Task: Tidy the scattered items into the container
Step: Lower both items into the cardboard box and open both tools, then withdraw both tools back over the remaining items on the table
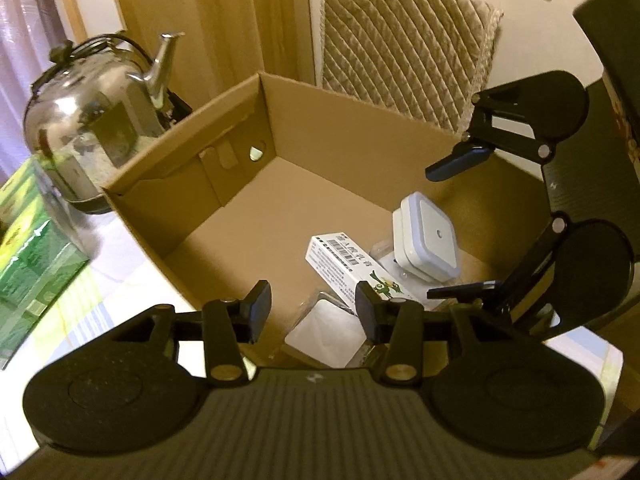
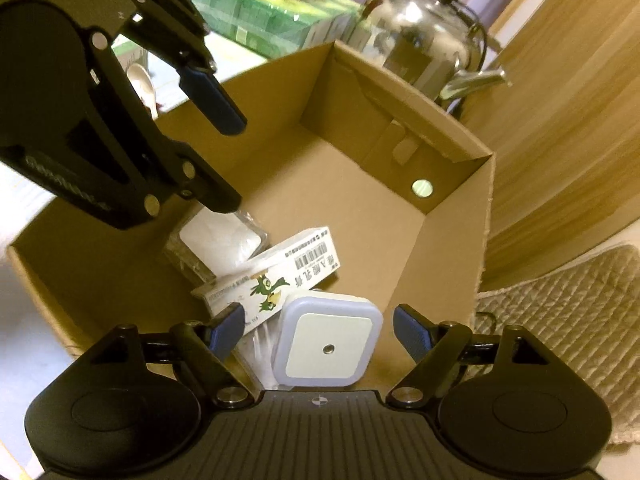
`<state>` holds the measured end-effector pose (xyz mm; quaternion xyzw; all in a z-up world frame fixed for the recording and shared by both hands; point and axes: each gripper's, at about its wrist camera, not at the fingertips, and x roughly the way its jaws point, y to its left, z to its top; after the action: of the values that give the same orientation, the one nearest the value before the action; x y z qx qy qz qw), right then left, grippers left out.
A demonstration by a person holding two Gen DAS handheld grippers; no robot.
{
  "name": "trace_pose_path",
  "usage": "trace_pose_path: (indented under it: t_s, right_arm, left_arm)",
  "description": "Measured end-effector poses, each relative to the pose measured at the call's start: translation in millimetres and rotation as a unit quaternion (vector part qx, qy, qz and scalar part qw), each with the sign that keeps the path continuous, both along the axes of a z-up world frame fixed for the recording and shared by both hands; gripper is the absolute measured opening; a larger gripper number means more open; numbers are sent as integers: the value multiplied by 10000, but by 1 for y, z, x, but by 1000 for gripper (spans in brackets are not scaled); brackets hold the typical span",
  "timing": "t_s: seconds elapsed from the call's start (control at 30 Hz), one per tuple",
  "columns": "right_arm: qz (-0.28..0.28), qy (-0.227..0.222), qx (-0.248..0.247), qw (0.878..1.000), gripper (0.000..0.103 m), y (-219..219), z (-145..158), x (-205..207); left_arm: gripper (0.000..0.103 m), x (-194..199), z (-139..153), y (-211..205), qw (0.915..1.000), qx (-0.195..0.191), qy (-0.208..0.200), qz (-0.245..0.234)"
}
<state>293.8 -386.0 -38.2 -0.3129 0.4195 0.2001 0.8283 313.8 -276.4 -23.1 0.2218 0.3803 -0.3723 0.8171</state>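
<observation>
An open cardboard box (image 1: 240, 120) (image 2: 452, 216) holds three items. A white square night light (image 1: 430, 236) (image 2: 328, 344) leans near one wall. Beside it lies a white carton (image 1: 348, 264) (image 2: 280, 272) with a barcode and a green cartoon bird. A clear packet with a white pad (image 1: 328, 328) (image 2: 220, 240) lies partly under the carton. My left gripper (image 1: 312, 308) (image 2: 232, 164) hangs open over the packet's side of the box and holds nothing. My right gripper (image 2: 320, 330) (image 1: 432, 232) is open just above the night light, its fingers wide of it.
A steel kettle (image 1: 92, 120) (image 2: 432, 40) stands right behind the box. Green packs (image 1: 28, 248) (image 2: 272, 16) lie on the table beside it, with a white spoon (image 2: 144, 84) nearby. A quilted chair cushion (image 1: 404, 44) (image 2: 560, 300) is beyond the box.
</observation>
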Motion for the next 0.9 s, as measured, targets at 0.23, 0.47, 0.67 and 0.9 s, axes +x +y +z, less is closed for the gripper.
trace_pose_path:
  t_s: [0.23, 0.47, 0.67, 0.9]
  right_arm:
    - [-29, -360, 100, 9993, 83, 6, 33, -27]
    - [42, -597, 390, 9974, 87, 29, 69, -65]
    - [89, -753, 902, 9930, 89, 61, 90, -104]
    - [415, -659, 1363, 9876, 91, 117, 85, -145]
  left_arm:
    - [44, -20, 33, 29, 9996, -172, -185, 149]
    - [54, -44, 57, 72, 9985, -217, -310, 403]
    - [77, -80, 64, 129, 9963, -343, -288, 734]
    - [89, -119, 55, 212, 9914, -124, -182, 1291]
